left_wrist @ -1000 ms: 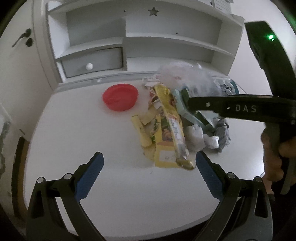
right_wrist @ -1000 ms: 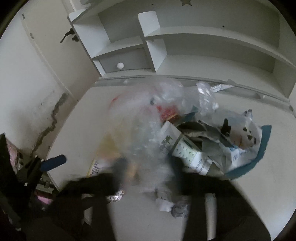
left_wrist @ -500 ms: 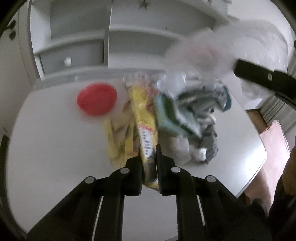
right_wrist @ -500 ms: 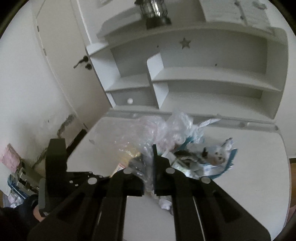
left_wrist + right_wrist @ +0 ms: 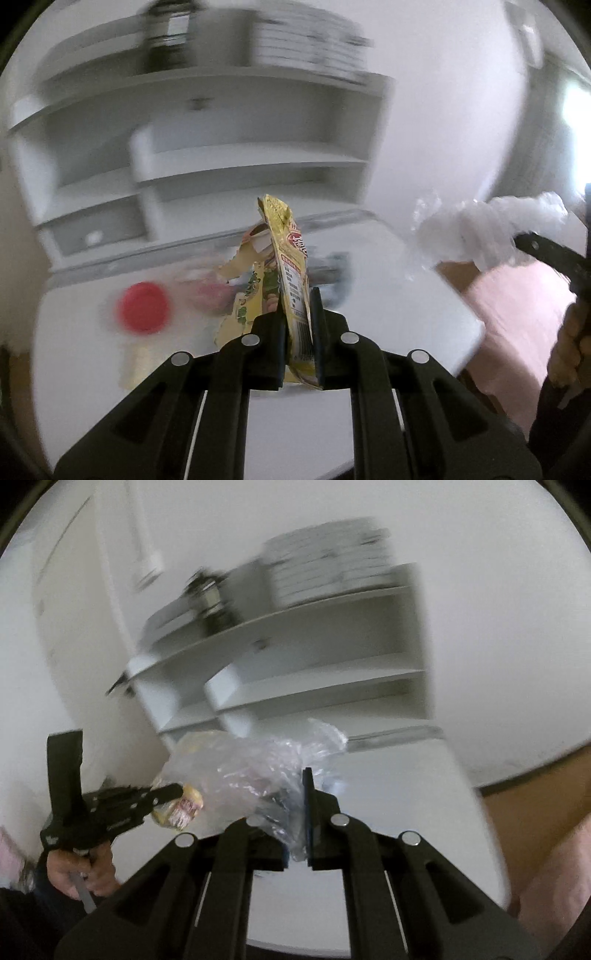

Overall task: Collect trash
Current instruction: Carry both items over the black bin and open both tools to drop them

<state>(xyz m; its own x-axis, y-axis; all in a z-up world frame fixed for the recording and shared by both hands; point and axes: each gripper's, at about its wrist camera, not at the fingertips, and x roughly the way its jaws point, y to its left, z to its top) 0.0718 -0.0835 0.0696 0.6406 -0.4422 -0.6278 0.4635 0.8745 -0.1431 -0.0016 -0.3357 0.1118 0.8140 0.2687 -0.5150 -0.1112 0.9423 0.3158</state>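
My left gripper (image 5: 299,332) is shut on a yellow snack wrapper (image 5: 286,266) and holds it lifted above the white table (image 5: 388,306). My right gripper (image 5: 295,819) is shut on a clear plastic bag (image 5: 251,771), also lifted. The bag shows in the left wrist view (image 5: 480,232) at the right, off the table's right edge. The left gripper with the wrapper (image 5: 181,805) shows at the left of the right wrist view. More trash (image 5: 332,273) lies blurred on the table behind the wrapper.
A red lid (image 5: 142,306) lies on the table at the left. A white shelf unit (image 5: 221,147) with a small drawer stands at the table's back. The table's right edge (image 5: 469,332) drops to a pinkish floor.
Both grippers have risen from the table with their loads. The left one closed on the yellow wrapper and lifted it; the right one carried the clear bag up and to the right.
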